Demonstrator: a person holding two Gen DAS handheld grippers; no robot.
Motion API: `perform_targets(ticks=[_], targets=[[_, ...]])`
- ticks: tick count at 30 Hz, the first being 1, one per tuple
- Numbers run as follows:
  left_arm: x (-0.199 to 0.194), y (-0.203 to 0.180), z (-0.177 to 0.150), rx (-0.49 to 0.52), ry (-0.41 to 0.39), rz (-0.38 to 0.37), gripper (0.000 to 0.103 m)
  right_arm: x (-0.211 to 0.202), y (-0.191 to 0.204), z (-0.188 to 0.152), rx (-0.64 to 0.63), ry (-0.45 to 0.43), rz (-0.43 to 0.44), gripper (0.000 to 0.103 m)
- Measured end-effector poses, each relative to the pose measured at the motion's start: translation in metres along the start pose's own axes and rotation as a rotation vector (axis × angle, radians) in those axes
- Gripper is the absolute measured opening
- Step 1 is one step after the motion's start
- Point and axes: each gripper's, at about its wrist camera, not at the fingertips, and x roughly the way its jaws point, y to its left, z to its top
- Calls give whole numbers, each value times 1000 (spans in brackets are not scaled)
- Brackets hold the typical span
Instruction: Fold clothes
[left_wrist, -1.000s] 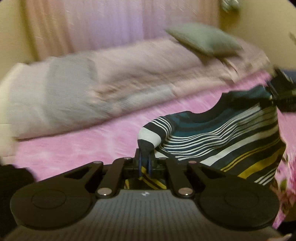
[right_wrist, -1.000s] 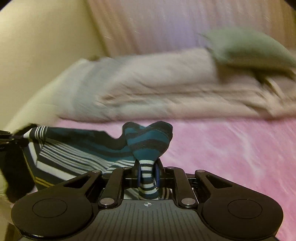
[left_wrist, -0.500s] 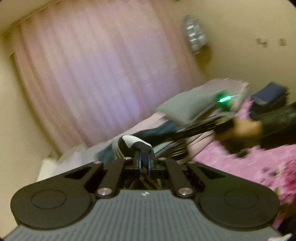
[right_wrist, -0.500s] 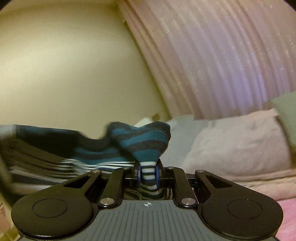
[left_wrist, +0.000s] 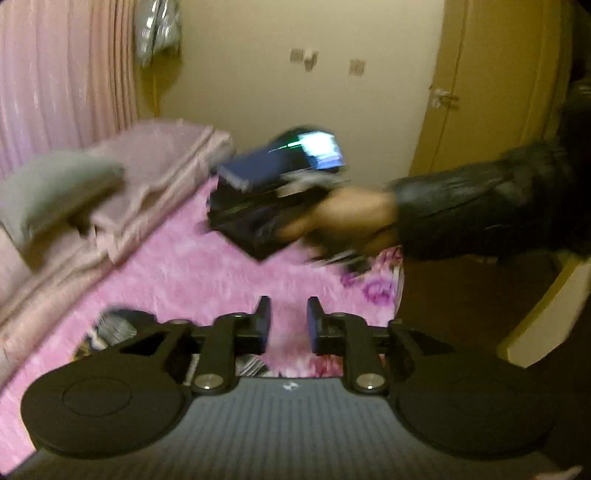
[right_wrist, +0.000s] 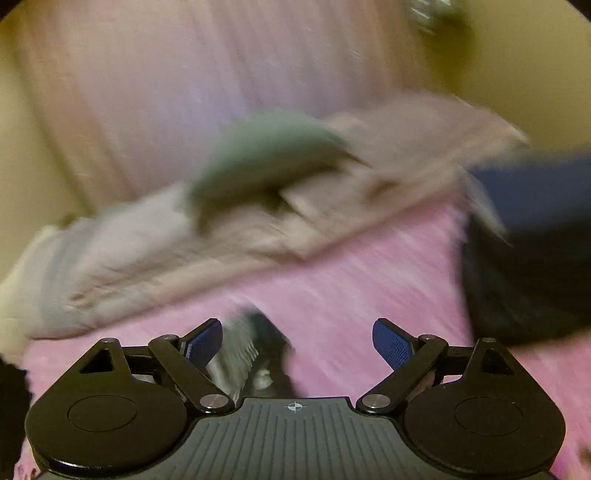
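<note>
Our right gripper (right_wrist: 295, 341) opened wide, left gripper (left_wrist: 286, 319) opened narrowly; the shirt (right_wrist: 240, 354) lay (blurred) below both, nearer right's left finger.

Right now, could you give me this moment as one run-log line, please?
left gripper: opening, empty | right gripper: opening, clear of striped garment | garment: on pink blanket | fold: not visible

Motion blur is smearing the striped garment (right_wrist: 240, 354), partly hiding behind the right gripper (right_wrist: 295, 343); the grey pillow (right_wrist: 266, 155) and dark pile (right_wrist: 535, 258), cut off at the edge, are blurring too.
</note>
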Motion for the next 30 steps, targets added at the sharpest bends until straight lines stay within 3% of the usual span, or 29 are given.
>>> perform_targets(ticks=[4, 7, 9, 13, 18, 24, 26, 27, 28, 30], targets=[[24, 56, -43, -41, 124, 94, 36, -8, -38, -51, 124, 110, -81, 91], [33, 112, -80, -76, 200, 175, 40, -5, -26, -79, 161, 175, -68, 91], [35, 155, -107, -102, 233, 224, 50, 11, -11, -93, 159, 221, -60, 91], [45, 242, -152, -121, 269, 317, 61, 47, 26, -120, 115, 287, -78, 91], [85, 345, -194, -176, 322, 377, 61, 89, 31, -152, 72, 338, -118, 91], [161, 409, -229, -160, 387, 395, 61, 141, 22, -166, -21, 342, -168, 91], [179, 416, -236, -138, 410, 393, 55, 158, 11, -168, -48, 334, -183, 85], [188, 417, -240, -120, 424, 380, 47, 165, 7, -168, -54, 334, -184, 70], [197, 417, -243, -106, 438, 362, 42, 172, 3, -168, -60, 334, -186, 65], [199, 413, -244, -98, 438, 347, 16, 181, -2, -166, -63, 327, -182, 64]])
